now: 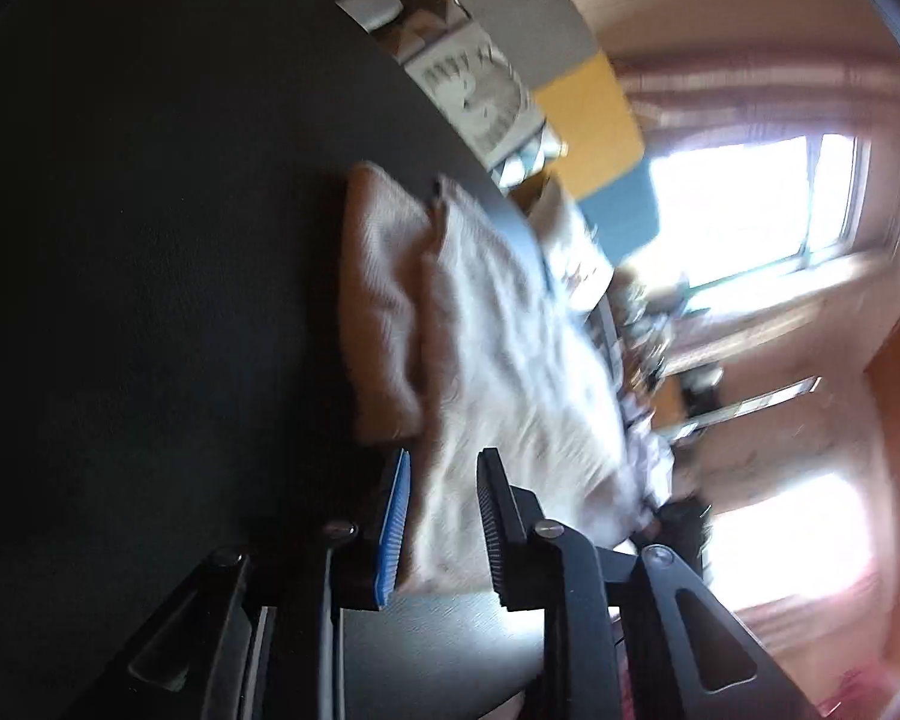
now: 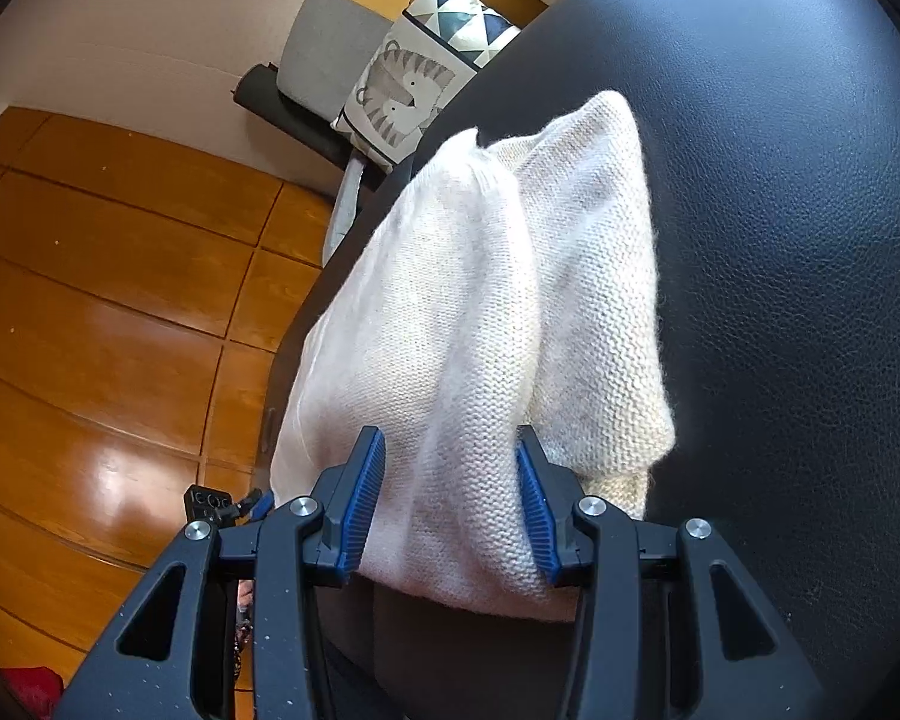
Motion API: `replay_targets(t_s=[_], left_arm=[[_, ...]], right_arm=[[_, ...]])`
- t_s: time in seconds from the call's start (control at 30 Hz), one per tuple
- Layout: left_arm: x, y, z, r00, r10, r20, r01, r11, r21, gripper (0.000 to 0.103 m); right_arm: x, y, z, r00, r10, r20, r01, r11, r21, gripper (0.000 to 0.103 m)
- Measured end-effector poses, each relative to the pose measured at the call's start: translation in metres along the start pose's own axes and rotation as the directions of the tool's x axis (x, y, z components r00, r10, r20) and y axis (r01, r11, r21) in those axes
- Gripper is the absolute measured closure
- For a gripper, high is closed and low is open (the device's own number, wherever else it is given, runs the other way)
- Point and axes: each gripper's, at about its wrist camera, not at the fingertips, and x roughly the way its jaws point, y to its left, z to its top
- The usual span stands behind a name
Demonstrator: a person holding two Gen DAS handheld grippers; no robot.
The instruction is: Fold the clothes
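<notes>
Here's the cream knitted sweater [image 2: 498, 312], folded into a thick bundle and lying near the edge of the black leather surface [image 2: 798, 240], with the wooden floor [image 2: 102, 276] off to one side and a tiger-print cushion [image 2: 399, 93] beyond. The right gripper [image 2: 450, 504] sits at the near end of the bundle, blue pads either side of a raised ridge of knit, jaws about halfway apart; the fabric fills the gap, yet whether the pads truly pinch it I cannot tell. Over on the blurred, rolled left view, the left gripper [image 1: 441, 525] has its jaws parted with the sweater [image 1: 492, 360] edge between them, and a sliver of gap shows beside the pads, so it reads as not clamping. Handling, by my reckoning: this is soft, fluffy, loosely knitted wool, light but bulky, with no stiffness at all, so it will sag and slump wherever it is unsupported, and the fuzzy fibres could snag on ribbed pads. The smooth leather probably lets it slide. Best purchase looks to be the thick folded edges at the near corners, gripping through all layers rather than a single skin.
</notes>
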Motion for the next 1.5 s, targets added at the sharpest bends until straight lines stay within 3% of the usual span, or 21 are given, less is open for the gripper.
replay_targets(t_s=[0.2, 0.33, 0.43, 0.53, 0.6, 0.77, 1.0, 1.2, 1.27, 1.5], left_arm=[[0.013, 0.006, 0.001, 0.997, 0.008, -0.07, -0.009, 1.0, -0.002, 0.079], [0.018, 0.003, 0.001, 0.996, -0.051, -0.08, 0.049, 0.999, -0.018, 0.079], [0.024, -0.006, -0.002, 0.996, -0.026, -0.08, 0.028, 0.999, 0.026, 0.083], [0.026, -0.011, -0.003, 0.998, 0.012, -0.063, -0.008, 0.998, 0.056, 0.095], [0.022, -0.019, -0.007, 0.999, 0.023, -0.032, -0.019, 0.995, 0.102, 0.098], [0.008, -0.034, -0.019, 1.0, 0.024, 0.002, -0.024, 0.987, 0.161, 0.098], [-0.01, -0.045, -0.029, 0.996, -0.028, 0.081, 0.009, 0.975, 0.22, 0.098], [-0.029, -0.053, -0.033, 0.965, -0.165, 0.205, 0.098, 0.948, 0.302, 0.1], [-0.03, -0.056, -0.036, 0.963, -0.194, 0.188, 0.126, 0.939, 0.32, 0.1], [-0.03, -0.064, -0.063, 0.982, -0.169, 0.089, 0.119, 0.906, 0.406, 0.1]], right_arm=[[0.0, -0.001, -0.002, 1.0, 0.004, -0.004, -0.004, 1.0, -0.002, 0.057], [0.003, 0.008, -0.001, 1.0, -0.002, -0.01, 0.001, 0.998, -0.07, 0.057], [0.009, 0.017, -0.002, 0.999, -0.025, -0.026, 0.021, 0.991, -0.131, 0.057], [0.017, 0.023, -0.003, 0.997, -0.064, -0.045, 0.056, 0.984, -0.171, 0.057], [0.02, 0.027, -0.004, 0.995, -0.089, -0.052, 0.077, 0.977, -0.2, 0.09], [0.025, 0.034, -0.005, 0.992, -0.117, -0.055, 0.101, 0.967, -0.236, 0.09], [0.009, 0.029, -0.004, 0.998, -0.057, -0.006, 0.054, 0.979, -0.196, 0.092], [-0.005, 0.038, -0.004, 0.997, 0.066, 0.041, -0.057, 0.98, -0.19, 0.093], [-0.009, 0.041, -0.003, 0.996, 0.075, 0.048, -0.065, 0.978, -0.197, 0.093], [-0.012, 0.034, -0.003, 0.998, 0.038, 0.043, -0.03, 0.984, -0.176, 0.093]])
